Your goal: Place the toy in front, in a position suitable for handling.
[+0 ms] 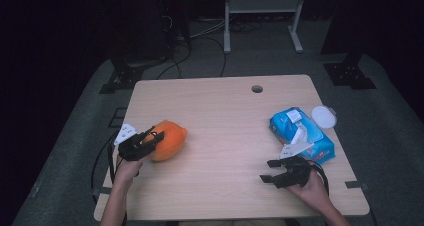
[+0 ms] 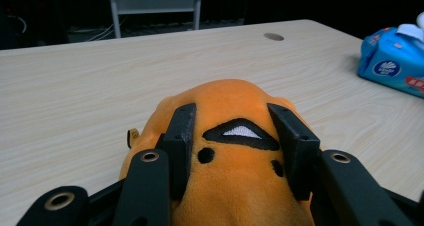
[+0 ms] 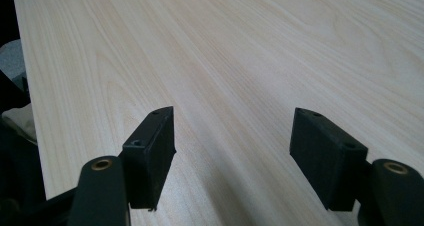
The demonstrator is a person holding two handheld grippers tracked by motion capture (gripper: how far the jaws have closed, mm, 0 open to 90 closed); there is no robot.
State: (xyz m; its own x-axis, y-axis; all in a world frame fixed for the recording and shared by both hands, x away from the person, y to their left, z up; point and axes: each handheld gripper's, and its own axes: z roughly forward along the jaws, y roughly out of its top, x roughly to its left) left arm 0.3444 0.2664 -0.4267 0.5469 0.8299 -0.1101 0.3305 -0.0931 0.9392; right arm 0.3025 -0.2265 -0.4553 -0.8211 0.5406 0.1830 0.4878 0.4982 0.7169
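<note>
**Left jaws clamp the orange plush toy while the right hand waits**

The orange plush toy (image 1: 169, 139) lies on the tabletop (image 1: 225, 136) near its left edge, and the left gripper (image 1: 150, 142) has come at it low and from the person's side. In the left gripper view its two black jaws sit on either flank of the toy (image 2: 235, 151), pressed into the soft fur, so the body bulges up between them. That low, sideways hold looks chosen to catch the widest, firmest part of the stuffing, likely so that the toy will not slip out when lifted.

The right gripper (image 1: 268, 170) rests near the tabletop's front right corner, well apart from the toy. Its jaws stand wide open with nothing between them, just above bare wood. A blue pack of wipes (image 1: 301, 134) lies just beyond it and a white lid (image 1: 324, 116) sits beside the pack; both are untouched.
</note>
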